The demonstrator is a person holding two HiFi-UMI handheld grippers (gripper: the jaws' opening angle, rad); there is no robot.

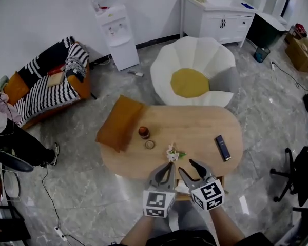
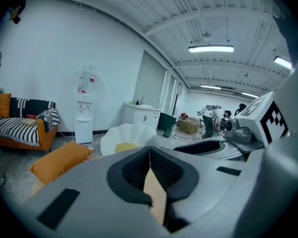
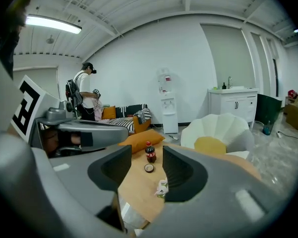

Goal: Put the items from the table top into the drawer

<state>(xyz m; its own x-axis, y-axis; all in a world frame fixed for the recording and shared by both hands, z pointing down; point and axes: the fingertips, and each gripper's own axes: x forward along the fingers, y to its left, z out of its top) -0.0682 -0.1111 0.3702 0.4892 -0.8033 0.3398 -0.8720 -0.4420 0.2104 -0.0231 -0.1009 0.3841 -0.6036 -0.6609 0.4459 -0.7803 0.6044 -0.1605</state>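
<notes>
Seemingly nothing stowed yet: red-capped dark bottle (image 1: 143, 132), small round tin (image 1: 150, 144), white flower sprig (image 1: 173, 153) and flat dark remote (image 1: 223, 147) all lie on the oval pale-wood bench (image 1: 195, 122) ahead of the jaws, left gripper's (image 1: 168, 169) together and empty, right gripper's (image 1: 189, 167) apart and empty; drawer not made out.

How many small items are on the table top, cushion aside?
4: bottle and round item beside it, left of centre; flower sprig nearest the camera; dark slim device at right. Others may be hidden from view.
</notes>
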